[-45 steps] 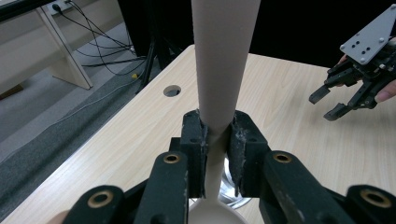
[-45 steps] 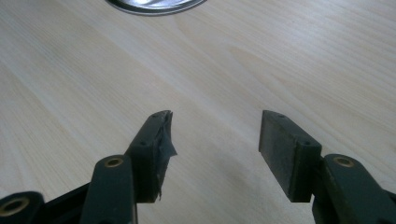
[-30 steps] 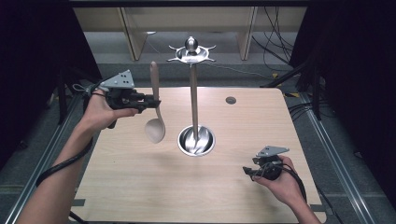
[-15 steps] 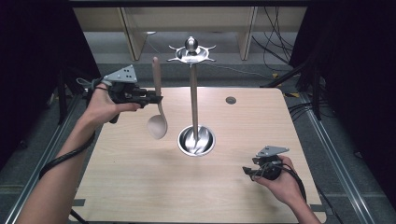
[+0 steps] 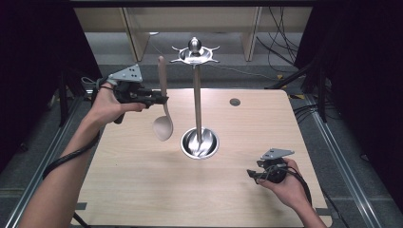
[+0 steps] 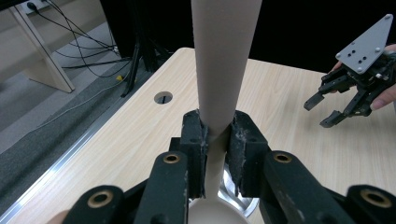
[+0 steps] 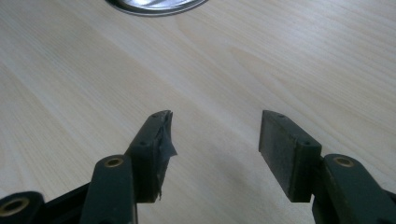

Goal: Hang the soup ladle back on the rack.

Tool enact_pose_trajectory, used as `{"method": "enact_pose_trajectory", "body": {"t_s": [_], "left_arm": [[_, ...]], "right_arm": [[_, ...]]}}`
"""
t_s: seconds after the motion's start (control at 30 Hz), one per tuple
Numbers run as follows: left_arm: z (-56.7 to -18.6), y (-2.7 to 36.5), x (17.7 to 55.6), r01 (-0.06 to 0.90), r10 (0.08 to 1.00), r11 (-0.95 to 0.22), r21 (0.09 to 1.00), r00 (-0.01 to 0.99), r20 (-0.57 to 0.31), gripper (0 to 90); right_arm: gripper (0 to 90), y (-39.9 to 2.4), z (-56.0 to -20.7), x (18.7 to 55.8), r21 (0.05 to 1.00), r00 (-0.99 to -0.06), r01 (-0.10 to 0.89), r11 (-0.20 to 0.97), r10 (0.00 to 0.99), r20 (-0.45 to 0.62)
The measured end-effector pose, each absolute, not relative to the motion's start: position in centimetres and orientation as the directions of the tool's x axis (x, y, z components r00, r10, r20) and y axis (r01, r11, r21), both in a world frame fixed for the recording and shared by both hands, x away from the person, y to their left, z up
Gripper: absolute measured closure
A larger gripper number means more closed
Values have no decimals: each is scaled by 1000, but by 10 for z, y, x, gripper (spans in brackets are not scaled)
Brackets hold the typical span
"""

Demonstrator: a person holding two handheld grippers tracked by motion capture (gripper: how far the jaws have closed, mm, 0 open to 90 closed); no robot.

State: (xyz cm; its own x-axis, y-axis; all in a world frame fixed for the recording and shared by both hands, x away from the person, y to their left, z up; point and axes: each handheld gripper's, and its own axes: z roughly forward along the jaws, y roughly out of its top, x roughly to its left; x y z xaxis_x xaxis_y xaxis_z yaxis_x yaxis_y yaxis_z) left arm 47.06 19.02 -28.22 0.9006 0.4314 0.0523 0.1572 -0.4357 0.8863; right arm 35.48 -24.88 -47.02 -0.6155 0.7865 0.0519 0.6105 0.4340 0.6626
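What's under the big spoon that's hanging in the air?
Under the spoon is bare wooden table, with the stand's shiny round base beside it, not below. In the left gripper view, the left gripper and spoon bowl cover most of that spot.

1. The spoon [image 5: 163, 111] is plain beige.
2. The utensil stand [image 5: 197, 97] is shiny silver metal.
3. The bench [image 5: 142, 175] is pale wood with fine grain.
4. Both tongs, left [image 5: 161, 99] and right [image 5: 250, 174], are black.
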Motion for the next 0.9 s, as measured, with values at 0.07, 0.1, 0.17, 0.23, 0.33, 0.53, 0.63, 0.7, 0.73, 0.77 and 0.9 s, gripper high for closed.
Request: {"method": "enact_pose_trajectory", "body": {"t_s": [0.07, 0.1, 0.17, 0.23, 0.33, 0.53, 0.63, 0.7, 0.73, 0.77, 0.9], "left_arm": [[-282, 189, 471, 154, 423, -439, 885, 905, 52, 765], [-282, 188, 471, 152, 420, -435, 888, 906, 51, 765], [-282, 188, 471, 153, 417, -432, 889, 908, 47, 765], [-282, 187, 471, 147, 405, -438, 887, 913, 49, 765], [-282, 186, 472, 149, 401, -441, 885, 915, 46, 765], [-282, 185, 472, 146, 399, -441, 886, 916, 47, 765], [-281, 184, 473, 146, 397, -444, 884, 917, 48, 765], [-281, 184, 473, 145, 396, -444, 884, 917, 49, 765], [-280, 183, 473, 143, 393, -447, 883, 918, 51, 765], [-280, 183, 474, 143, 393, -447, 883, 918, 51, 765], [-280, 182, 474, 146, 392, -449, 882, 919, 47, 765]], "right_arm": [[446, -248, -470, 354, 661, -615, 612, 434, 787, 53], [446, -248, -470, 354, 663, -613, 611, 433, 788, 51], [446, -248, -470, 354, 661, -613, 613, 432, 789, 52], [446, -248, -470, 354, 660, -611, 615, 431, 790, 52], [446, -248, -470, 355, 660, -611, 615, 432, 790, 52], [446, -249, -470, 355, 660, -613, 614, 433, 789, 53], [447, -249, -470, 355, 661, -614, 612, 434, 787, 53], [447, -249, -470, 355, 659, -612, 614, 433, 789, 52], [447, -249, -470, 355, 659, -612, 614, 433, 789, 52], [447, -249, -470, 355, 659, -612, 615, 433, 789, 52], [447, -249, -470, 355, 659, -612, 615, 434, 789, 52]]}}
